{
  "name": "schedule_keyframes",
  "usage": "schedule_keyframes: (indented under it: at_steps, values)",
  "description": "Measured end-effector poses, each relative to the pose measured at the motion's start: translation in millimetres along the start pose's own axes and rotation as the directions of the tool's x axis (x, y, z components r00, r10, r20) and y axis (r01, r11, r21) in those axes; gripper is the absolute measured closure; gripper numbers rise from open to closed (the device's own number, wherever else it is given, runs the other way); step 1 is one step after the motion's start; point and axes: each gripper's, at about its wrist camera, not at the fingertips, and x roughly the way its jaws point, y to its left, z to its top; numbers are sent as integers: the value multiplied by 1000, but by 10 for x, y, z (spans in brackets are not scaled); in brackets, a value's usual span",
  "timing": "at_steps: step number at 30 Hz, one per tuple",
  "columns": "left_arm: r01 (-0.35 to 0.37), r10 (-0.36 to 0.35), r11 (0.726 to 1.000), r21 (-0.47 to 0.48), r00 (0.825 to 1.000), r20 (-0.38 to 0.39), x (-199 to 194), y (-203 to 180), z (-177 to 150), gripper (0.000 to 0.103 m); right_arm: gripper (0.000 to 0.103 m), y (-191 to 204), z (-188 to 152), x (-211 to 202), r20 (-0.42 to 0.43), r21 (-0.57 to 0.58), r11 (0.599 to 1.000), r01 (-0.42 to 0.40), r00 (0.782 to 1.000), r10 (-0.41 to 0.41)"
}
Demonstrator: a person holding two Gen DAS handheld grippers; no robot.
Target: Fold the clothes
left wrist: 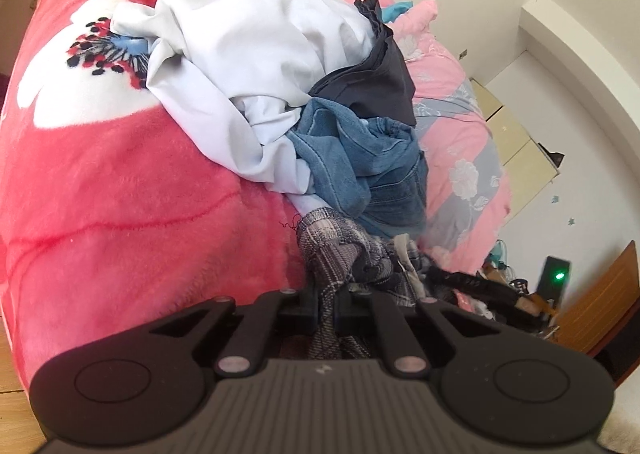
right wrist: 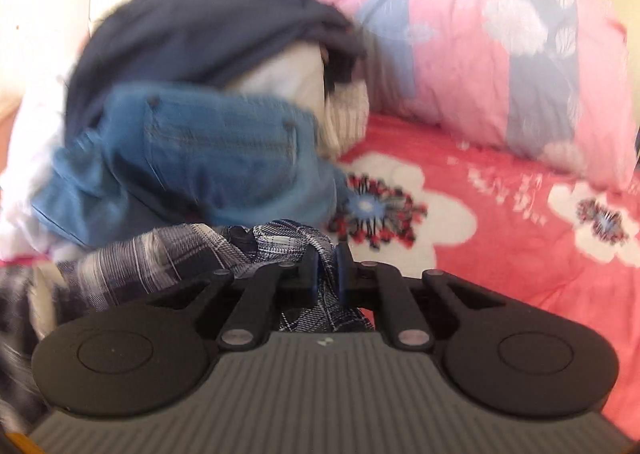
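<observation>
**Both grippers clamp one plaid garment beside a bedroom laundry heap**

We hold the plaid garment in both tools at the near edge of a bed. Our left gripper has its jaws drawn narrow on a bunched fold of the dark checked cloth, which passes between the fingers and hangs down behind them. Our right gripper is likewise pinched tight on the same fabric, with the rest of the garment trailing off to the left in that view.

Just beyond the plaid lies the heap: blue jeans nearest, touching the plaid; a white garment sprawled over the far and left side; a dark garment draped on top toward the right. A ribbed cream piece shows under the dark cloth in the right view.

All of it rests on a red blanket printed with white flowers. A pink and grey floral quilt is bunched beside the heap, touching it. The right view is blurred, so finer detail there cannot be told
</observation>
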Motion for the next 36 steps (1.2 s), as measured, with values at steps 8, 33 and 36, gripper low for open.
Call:
schedule_keyframes:
  at_steps: [8, 33, 36]
  values:
    - [-18, 17, 1000, -16, 1000, -26, 11, 58, 0, 94, 73, -105, -74, 508, -128, 30, 999, 22, 992, -18]
    - [-66, 93, 989, 130, 972, -215, -77, -184, 361, 68, 51, 124, -2033, -5195, -40, 621, 726, 297, 936, -349]
    - [-49, 84, 983, 176, 976, -200, -351, -258, 368, 62, 51, 408, -2642, -5617, -89, 693, 613, 379, 889, -449]
